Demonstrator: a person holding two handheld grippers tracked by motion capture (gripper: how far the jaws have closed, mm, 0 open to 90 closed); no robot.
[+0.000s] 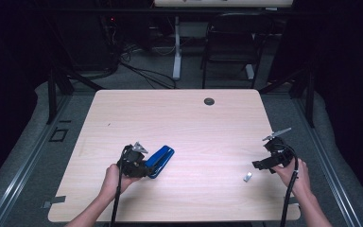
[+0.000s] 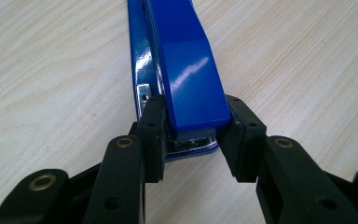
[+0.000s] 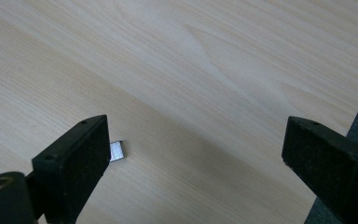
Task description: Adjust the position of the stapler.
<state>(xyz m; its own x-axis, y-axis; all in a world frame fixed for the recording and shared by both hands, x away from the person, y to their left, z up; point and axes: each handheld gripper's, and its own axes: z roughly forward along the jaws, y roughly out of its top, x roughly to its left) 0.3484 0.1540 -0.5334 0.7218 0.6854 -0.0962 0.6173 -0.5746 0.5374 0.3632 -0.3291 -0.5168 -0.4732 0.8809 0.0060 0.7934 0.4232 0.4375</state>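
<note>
We find a blue stapler (image 1: 160,161) lying flat on the pale wood counter (image 1: 194,127), left of centre and toward the near edge. The left tool (image 1: 147,169) is set against its near end. In the left gripper view the stapler (image 2: 182,70) runs away from the camera, and the two black jaws stand on either side of its near end; the pads (image 2: 151,130) sit against its flanks, so we record a grip on the stapler. The jaws stand part closed, at the width of the stapler body.

The right tool (image 1: 260,164) is held near the right edge of the counter, well apart from the stapler. Its jaws stand wide apart with nothing between them. A small silver block of staples (image 1: 247,177) lies on the counter just beside it, toward the near edge. In the right gripper view the same block (image 3: 117,151) shows partly behind the left-hand jaw; we cannot tell whether it touches that jaw.
</note>
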